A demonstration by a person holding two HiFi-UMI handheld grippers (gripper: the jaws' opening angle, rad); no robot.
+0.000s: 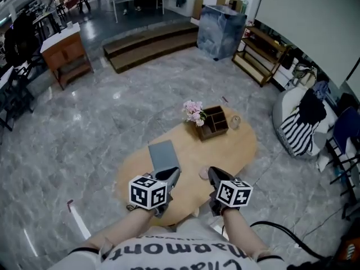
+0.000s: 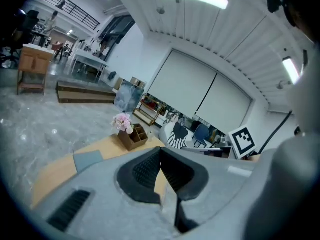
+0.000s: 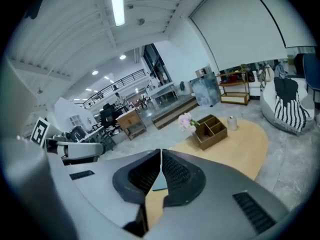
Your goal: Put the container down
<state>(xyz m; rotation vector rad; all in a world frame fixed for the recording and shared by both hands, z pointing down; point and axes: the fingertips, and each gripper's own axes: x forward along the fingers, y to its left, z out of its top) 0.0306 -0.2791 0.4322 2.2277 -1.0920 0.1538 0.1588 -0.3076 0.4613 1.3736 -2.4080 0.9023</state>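
Head view: light oval wooden table [image 1: 239, 151], 6 o'clock edge hidden behind left gripper [image 1: 170, 177], right gripper [image 1: 215, 178] and forearms [image 1: 132, 226]. Flat grey rectangular pad [image 1: 163, 152]: near end covered by left gripper. Small pinkish round thing [image 1: 202, 173] at right gripper's 9 o'clock, partly covered, can't ID. Pale little cylinder [image 1: 235, 121] at 3 o'clock of brown compartmented wooden box [image 1: 216, 124]: too small to tell. Box contents unreadable. White printed shirt [image 1: 185, 252] cut off at the bottom edge.
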